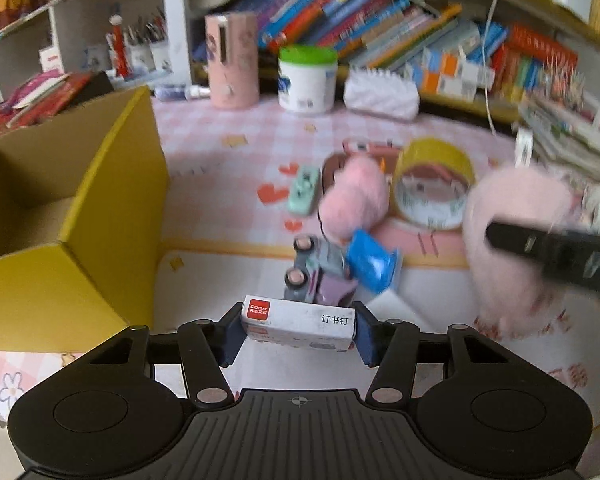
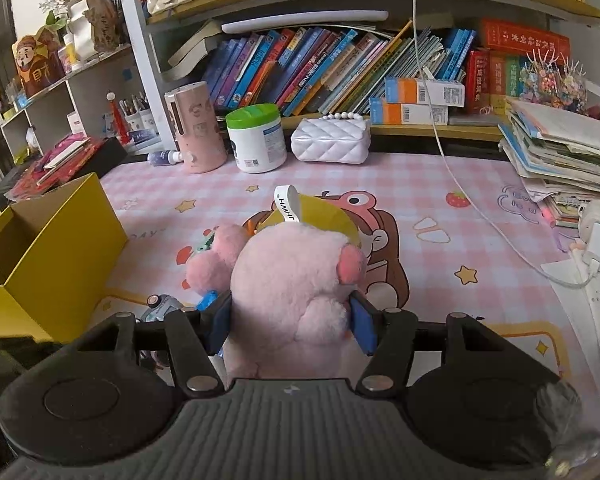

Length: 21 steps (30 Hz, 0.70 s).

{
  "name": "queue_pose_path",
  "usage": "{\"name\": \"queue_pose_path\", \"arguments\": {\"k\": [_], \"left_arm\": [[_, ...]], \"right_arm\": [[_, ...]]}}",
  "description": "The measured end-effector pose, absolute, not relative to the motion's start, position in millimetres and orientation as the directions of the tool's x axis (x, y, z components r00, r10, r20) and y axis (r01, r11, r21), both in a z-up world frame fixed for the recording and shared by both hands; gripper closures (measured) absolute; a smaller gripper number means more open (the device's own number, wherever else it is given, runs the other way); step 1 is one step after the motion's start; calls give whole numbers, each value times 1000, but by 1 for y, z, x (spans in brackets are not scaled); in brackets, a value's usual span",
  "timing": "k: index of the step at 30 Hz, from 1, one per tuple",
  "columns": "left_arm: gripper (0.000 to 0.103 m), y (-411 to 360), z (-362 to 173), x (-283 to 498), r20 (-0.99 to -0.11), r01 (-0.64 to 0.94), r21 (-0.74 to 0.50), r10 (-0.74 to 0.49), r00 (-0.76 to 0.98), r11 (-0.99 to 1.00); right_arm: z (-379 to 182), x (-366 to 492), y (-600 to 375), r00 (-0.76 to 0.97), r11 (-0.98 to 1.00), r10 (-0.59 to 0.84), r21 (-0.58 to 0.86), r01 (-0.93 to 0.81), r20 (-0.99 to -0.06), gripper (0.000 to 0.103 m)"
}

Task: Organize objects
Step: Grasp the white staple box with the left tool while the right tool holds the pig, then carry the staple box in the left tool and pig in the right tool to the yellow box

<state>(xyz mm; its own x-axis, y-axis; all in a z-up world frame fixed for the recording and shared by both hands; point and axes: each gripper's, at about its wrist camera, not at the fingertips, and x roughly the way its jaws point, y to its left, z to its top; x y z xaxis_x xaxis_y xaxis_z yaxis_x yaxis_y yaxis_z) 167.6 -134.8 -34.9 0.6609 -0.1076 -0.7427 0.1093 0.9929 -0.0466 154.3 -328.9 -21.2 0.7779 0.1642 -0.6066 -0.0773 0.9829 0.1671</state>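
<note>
Left gripper (image 1: pixel 299 330) tilted downward, clamped on staple box (image 1: pixel 299 322) (right gripper (image 2: pixel 290 320) squeezing pink plush (image 2: pixel 292 280)).

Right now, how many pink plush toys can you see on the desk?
2. The bigger pink plush toy is clamped in the right gripper. The smaller one lies just to its left, by the yellow tape roll. Others may be hidden behind them.

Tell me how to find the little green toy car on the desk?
Start at the big yellow box on the pink checked desk mat. Look right to the yellow tape roll and the pink plush toy beside it. The green toy car lies flat just left of that plush, the only mint-green thing there.
</note>
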Motion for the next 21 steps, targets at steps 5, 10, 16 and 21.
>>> {"name": "queue_pose_path", "arguments": {"k": [5, 10, 16, 21], "left_arm": [[50, -127, -22, 157, -719, 79, -88, -118, 685, 993], [50, -120, -26, 141, -724, 68, -87, -110, 681, 994], [50, -99, -24, 120, -712, 41, -123, -117, 692, 992], [50, -77, -21, 103, -692, 59, -143, -143, 707, 988]], "right_arm": [[-26, 150, -325, 757, 982, 172, 167, -84, -630, 46], [-28, 143, -316, 747, 980, 191, 167, -108, -637, 46], [-26, 130, -295, 735, 978, 207, 152, -141, -646, 46], [-20, 112, -271, 740, 979, 202, 125, -158, -642, 46]]}}
